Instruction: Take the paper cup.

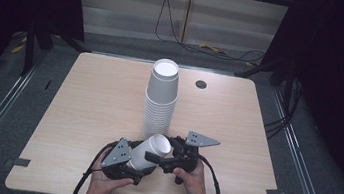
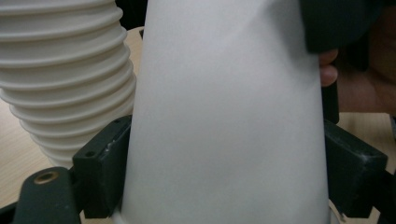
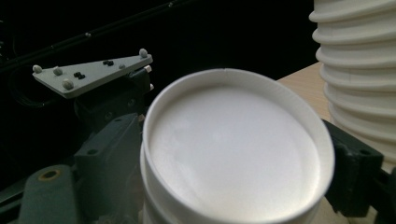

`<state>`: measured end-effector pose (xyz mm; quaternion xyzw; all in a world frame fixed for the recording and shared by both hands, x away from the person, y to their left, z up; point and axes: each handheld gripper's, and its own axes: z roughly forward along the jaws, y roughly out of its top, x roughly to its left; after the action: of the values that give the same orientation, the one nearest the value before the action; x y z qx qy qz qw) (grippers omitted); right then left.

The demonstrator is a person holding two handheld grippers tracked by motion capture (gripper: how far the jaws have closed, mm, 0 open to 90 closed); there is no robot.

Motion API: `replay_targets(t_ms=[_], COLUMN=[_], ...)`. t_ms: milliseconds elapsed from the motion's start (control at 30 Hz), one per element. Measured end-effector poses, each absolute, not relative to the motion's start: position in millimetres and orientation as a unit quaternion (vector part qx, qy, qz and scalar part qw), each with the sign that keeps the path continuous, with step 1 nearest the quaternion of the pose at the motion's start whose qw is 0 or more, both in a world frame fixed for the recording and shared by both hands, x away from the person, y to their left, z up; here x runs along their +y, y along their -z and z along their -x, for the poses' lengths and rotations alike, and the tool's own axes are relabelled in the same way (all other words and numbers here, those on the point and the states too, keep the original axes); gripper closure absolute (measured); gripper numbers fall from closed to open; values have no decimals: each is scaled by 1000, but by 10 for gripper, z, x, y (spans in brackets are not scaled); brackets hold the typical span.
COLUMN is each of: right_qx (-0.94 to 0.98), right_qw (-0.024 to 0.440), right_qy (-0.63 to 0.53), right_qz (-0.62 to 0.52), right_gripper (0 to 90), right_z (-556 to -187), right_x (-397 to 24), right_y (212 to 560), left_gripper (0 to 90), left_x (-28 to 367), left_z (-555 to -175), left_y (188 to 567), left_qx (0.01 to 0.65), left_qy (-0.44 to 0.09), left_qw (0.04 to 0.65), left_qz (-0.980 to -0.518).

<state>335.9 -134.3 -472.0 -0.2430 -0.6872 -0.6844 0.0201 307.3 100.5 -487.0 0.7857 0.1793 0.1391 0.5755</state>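
The left gripper [image 1: 137, 162] was clamped on the body of a white paper cup [image 1: 148, 151], and the left gripper view showed its two black jaws pressed against the cup's [image 2: 224, 121] sides, one on each side. The right gripper [image 1: 168, 153] met the same cup at its open mouth; in the right gripper view the rim of the cup [image 3: 238, 149] sat between that gripper's jaws, which appeared to touch it on both sides, and a second rim showed just beneath the first, so two nested cups may have been held. The cup lay tilted near the near edge of the table [image 1: 72, 114], lifted between the two hands, mouth toward the right and far side. Just beyond it stood a tall stack of cups [image 1: 161, 95], upright near the table's middle. A small dark round disc [image 1: 201, 84] sat in the tabletop to the far right of the stack.
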Motion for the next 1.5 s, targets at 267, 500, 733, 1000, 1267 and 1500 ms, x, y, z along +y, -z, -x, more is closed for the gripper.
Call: replay_targets(t_ms=[267, 500, 733, 1000, 1267, 1500], right_qx=[-698, -704, -703, -709, -724, -744], right_qw=[3, -10, -4, -15, -25, -37], right_qy=[670, 664, 663, 655, 640, 616], right_qz=[251, 252, 258, 259, 256, 257], right_gripper=[132, 133, 135, 135, 134, 135], right_z=[-3360, -3356, -3345, -3319, -3294, -3285], right_x=[-1393, -1437, -1485, -1558, -1604, -1628], right_y=[4702, 4678, 4636, 4605, 4587, 4576], left_gripper=[148, 149, 149, 149, 150, 149], left_x=[1030, 1055, 1089, 1156, 1222, 1199], left_z=[-3080, -3100, -3127, -3151, -3180, -3212], left_y=[4878, 4885, 4896, 4882, 4860, 4789], left_qx=[183, 187, 192, 198, 201, 183], left_qy=[-131, -126, -124, -124, -123, -127], left_qw=[564, 561, 553, 550, 538, 523], left_qz=[-794, -796, -801, -802, -810, -823])
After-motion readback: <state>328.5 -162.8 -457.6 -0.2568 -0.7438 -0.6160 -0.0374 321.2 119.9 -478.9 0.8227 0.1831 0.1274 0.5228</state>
